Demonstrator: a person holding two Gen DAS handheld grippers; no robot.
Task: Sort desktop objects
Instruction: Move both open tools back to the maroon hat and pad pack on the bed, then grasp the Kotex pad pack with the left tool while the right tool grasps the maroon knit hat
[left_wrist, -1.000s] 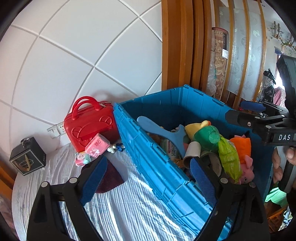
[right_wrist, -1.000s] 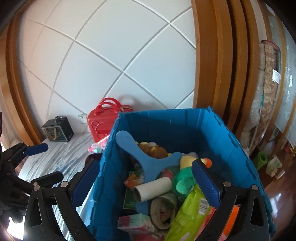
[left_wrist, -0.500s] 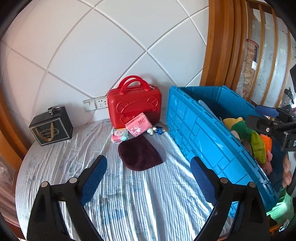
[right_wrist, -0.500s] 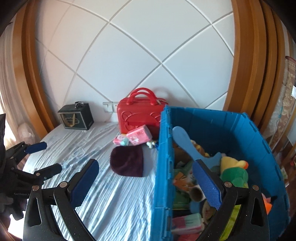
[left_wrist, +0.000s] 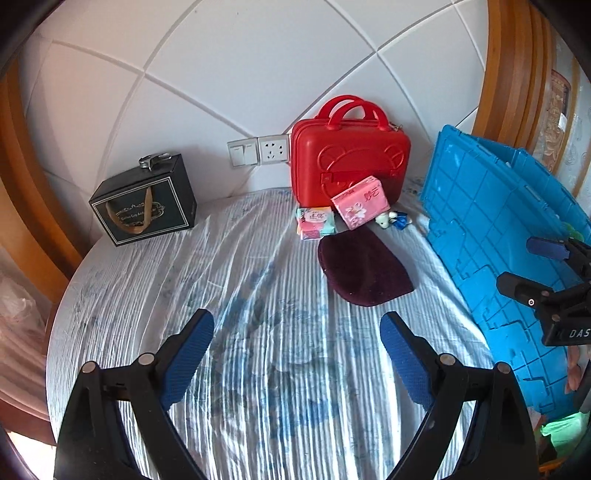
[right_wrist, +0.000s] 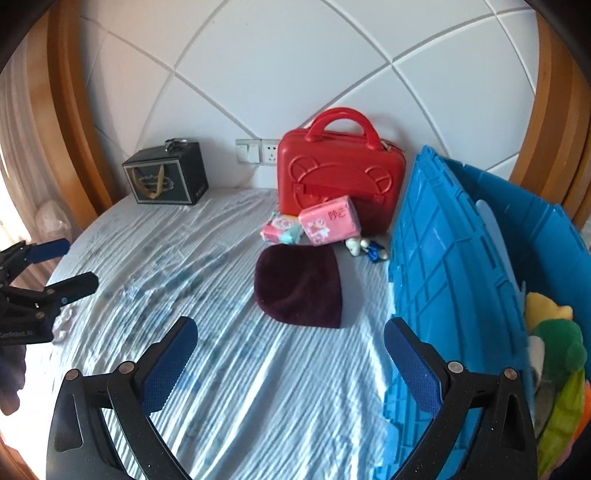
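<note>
A dark maroon knit hat (left_wrist: 364, 271) (right_wrist: 299, 286) lies on the striped tablecloth. Behind it are a pink tissue pack (left_wrist: 361, 202) (right_wrist: 330, 220), a smaller pink-and-green pack (left_wrist: 316, 223) (right_wrist: 282, 232) and a small white-and-blue toy (left_wrist: 393, 220) (right_wrist: 365, 248), all in front of a red case (left_wrist: 349, 155) (right_wrist: 340, 177). A blue crate (left_wrist: 491, 236) (right_wrist: 454, 280) with plush toys (right_wrist: 554, 332) stands at right. My left gripper (left_wrist: 297, 354) and right gripper (right_wrist: 290, 360) are open and empty, above the cloth short of the hat.
A black gift box (left_wrist: 144, 205) (right_wrist: 166, 179) stands at the back left by the wall sockets (left_wrist: 258, 149). The round table's edge (left_wrist: 55, 332) curves at left. The right gripper shows at the left wrist view's right edge (left_wrist: 546, 273); the left gripper shows at far left in the right wrist view (right_wrist: 48, 266).
Both grippers have swung left, away from over the blue crate, and now face the tabletop and the hat. Both stay open and empty.
</note>
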